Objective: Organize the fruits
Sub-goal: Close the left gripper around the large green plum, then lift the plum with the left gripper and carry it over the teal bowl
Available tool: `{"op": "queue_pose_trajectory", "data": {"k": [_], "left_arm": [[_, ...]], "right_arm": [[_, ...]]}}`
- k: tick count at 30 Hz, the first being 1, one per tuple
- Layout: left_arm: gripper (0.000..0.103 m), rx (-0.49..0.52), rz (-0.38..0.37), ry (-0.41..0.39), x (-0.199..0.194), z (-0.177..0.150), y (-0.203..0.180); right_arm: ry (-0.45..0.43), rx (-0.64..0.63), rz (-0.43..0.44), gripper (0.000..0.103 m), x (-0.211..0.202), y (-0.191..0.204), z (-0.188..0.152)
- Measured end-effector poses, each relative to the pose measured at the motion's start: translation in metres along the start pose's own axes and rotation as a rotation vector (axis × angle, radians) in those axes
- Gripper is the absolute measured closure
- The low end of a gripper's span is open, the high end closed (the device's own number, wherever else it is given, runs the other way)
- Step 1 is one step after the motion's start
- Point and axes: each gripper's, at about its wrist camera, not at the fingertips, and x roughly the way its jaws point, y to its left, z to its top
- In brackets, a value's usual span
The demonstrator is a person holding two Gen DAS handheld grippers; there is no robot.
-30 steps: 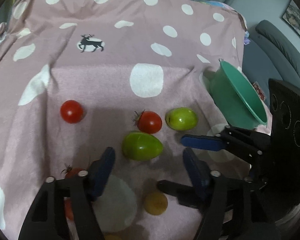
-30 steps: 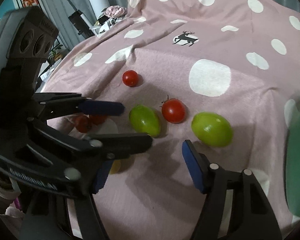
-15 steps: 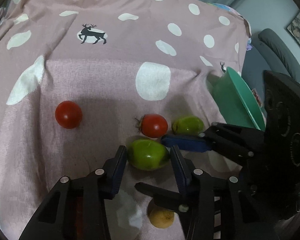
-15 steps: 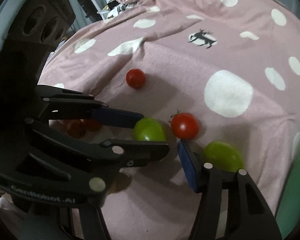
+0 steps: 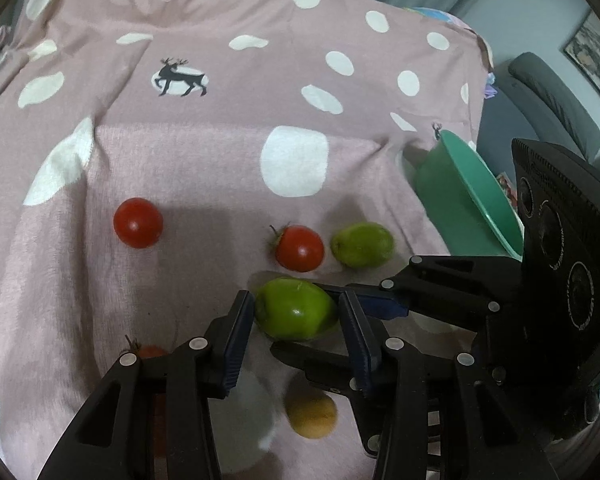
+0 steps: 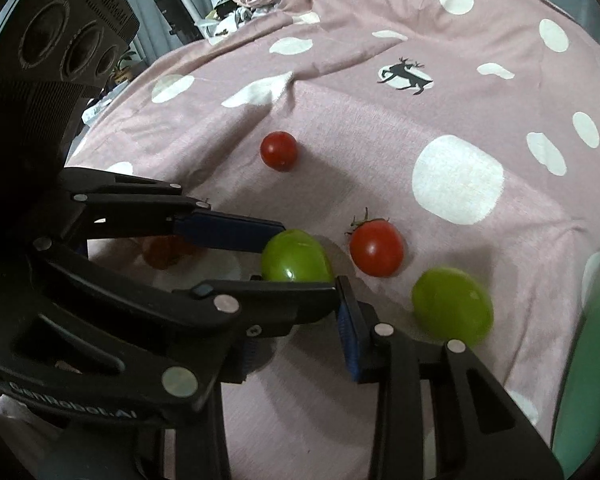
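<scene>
Fruit was all loose on the blanket [image 5: 180, 168]. Left claw [image 5: 296, 316] was clamped on a green fruit [image 5: 296, 308]; right claw [image 6: 300, 332] had just been closing, empty. Bowl [image 5: 460, 200] to its right looked empty.

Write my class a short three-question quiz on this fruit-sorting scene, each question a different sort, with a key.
1. True or false: the left claw is closed on a red tomato.
2. How many green fruits are in the left wrist view? A one, B two, C three.
3. What colour is the bowl at the right of the left wrist view?

Key
1. False: it grips the green fruit.
2. B: the held one and a second green fruit.
3. Green.
</scene>
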Motion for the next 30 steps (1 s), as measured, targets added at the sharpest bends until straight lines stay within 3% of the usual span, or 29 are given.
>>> {"op": "queue_pose_trajectory", "data": {"k": [17,30], "left_arm": [[0.059,0.155,0.003,-0.035,-0.021,-0.006,-0.068],[0.059,0.277,-0.002,-0.062,-0.022,0.007,-0.121]], "right_arm": [[-0.135,0.074,-0.058,0.067,-0.063,-0.002,-0.037],[-0.233,0.127,-0.138,0.067,-0.106,-0.020,-0.056]]}}
